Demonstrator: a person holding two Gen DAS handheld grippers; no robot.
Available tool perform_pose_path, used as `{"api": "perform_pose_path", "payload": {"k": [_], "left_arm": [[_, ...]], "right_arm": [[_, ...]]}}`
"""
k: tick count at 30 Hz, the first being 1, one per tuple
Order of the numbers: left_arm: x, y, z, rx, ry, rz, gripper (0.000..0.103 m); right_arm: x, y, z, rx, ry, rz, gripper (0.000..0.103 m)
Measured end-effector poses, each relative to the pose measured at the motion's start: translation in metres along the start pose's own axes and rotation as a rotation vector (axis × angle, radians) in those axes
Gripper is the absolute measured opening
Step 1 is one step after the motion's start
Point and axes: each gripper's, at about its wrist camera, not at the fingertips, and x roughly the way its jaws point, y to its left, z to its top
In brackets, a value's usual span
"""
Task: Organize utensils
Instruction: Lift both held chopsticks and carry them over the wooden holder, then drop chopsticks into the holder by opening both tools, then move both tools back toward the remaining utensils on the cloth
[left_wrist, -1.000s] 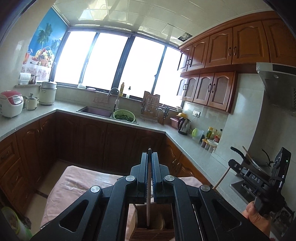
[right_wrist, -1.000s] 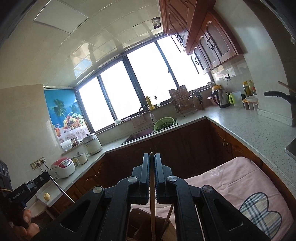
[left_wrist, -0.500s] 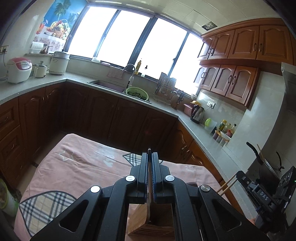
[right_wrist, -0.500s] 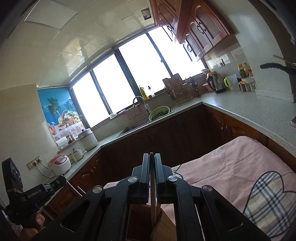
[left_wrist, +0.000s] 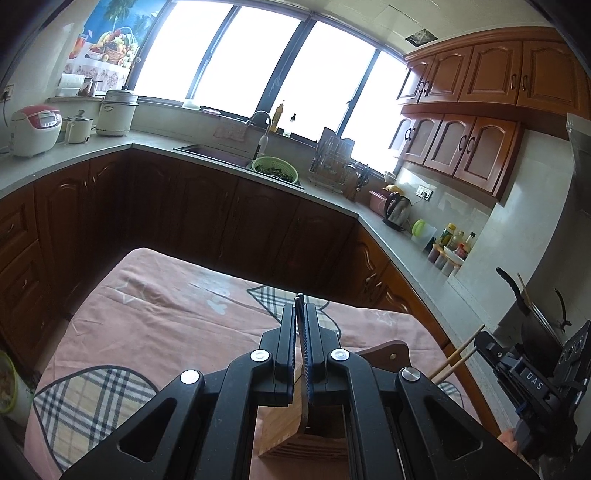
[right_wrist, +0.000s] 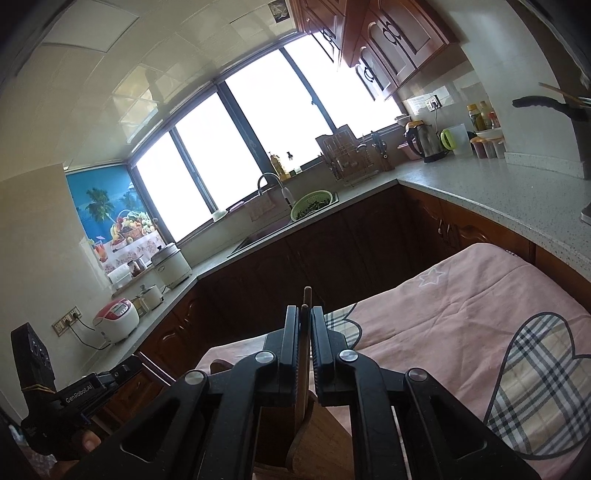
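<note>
Both claws sit low over a wooden utensil holder (left_wrist: 295, 432) standing on a table draped in a pink cloth (left_wrist: 155, 317) with plaid hearts. Left gripper (left_wrist: 301, 325) is clamped tight on a thin dark utensil handle (left_wrist: 300, 301) whose tip pokes out at twelve o'clock beyond the fingers, while its lower part drops at six o'clock toward the holder's slots; whether it has bottomed out there is hidden by the gripper body. Right gripper (right_wrist: 304, 332) has its jaws opening, with a slim wooden chopstick (right_wrist: 307, 295) between them, and a small gap shows at the right pad. That stick runs down at six o'clock into the holder (right_wrist: 314, 435), beside a broader wooden piece, perhaps a spoon or spatula. In the left view the right gripper (left_wrist: 480, 345) appears at four o'clock with pale chopstick ends showing beside it; in the right view the left gripper (right_wrist: 129, 369) sits at eight o'clock.

Judging by their look, these utensils are light, stiff and smooth, so they will slide freely once released and could tip against a slot wall. Holding near the upper end of the handle seems best, keeping the shaft upright over its compartment. Further out, at twelve o'clock, lie the sink and a green colander (left_wrist: 275, 170).
</note>
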Motion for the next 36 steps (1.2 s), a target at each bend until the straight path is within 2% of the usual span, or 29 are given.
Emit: {"api": "perform_pose_path", "payload": {"k": [3,4,5,6,7,8,9,10,11,13,15,17,25,36], "left_arm": [[-0.003,0.0,0.001,0.002,0.004,0.003,0.005],[-0.006,0.0,0.001,0.005,0.002,0.012,0.008],[-0.009,-0.001,0.001,0.008,-0.004,0.013,0.018],[-0.014,-0.002,0.0,0.008,-0.016,0.017,0.035],[-0.02,-0.002,-0.001,0.01,-0.028,0.026,0.045],[-0.026,-0.003,-0.003,0.013,-0.043,0.034,0.061],[-0.032,-0.003,-0.007,0.019,-0.054,0.043,0.072],[-0.037,-0.004,-0.008,0.024,-0.056,0.053,0.078],[-0.043,-0.004,-0.012,0.03,-0.058,0.054,0.082],[-0.056,-0.006,-0.019,0.045,-0.058,0.051,0.083],[-0.07,-0.01,-0.029,0.072,-0.058,0.078,0.089],[-0.084,-0.014,-0.039,0.09,-0.057,0.088,0.091],[-0.133,-0.021,-0.075,0.091,0.033,0.099,0.091],[-0.178,-0.034,-0.098,0.112,0.152,0.113,0.092]], "right_arm": [[-0.001,0.001,0.002,-0.001,0.002,0.002,0.014],[-0.003,0.002,0.003,0.0,-0.002,0.004,0.026],[-0.006,0.001,0.003,0.003,-0.008,0.014,0.046],[-0.008,0.0,0.004,0.006,-0.017,0.019,0.054],[-0.012,0.001,0.004,0.006,-0.028,0.022,0.06],[-0.016,0.0,0.004,0.006,-0.035,0.023,0.061],[-0.02,0.001,0.005,0.008,-0.036,0.027,0.062],[-0.023,0.0,0.005,0.01,-0.037,0.033,0.064],[-0.026,0.0,0.004,0.012,-0.036,0.039,0.071],[-0.035,-0.001,0.002,0.011,-0.039,0.04,0.08],[-0.047,-0.004,-0.002,0.013,-0.042,0.035,0.083],[-0.057,-0.008,-0.008,0.02,-0.038,0.034,0.089],[-0.098,-0.021,-0.038,0.034,0.03,0.001,0.089],[-0.157,-0.039,-0.078,0.034,0.115,-0.082,0.089]]}}
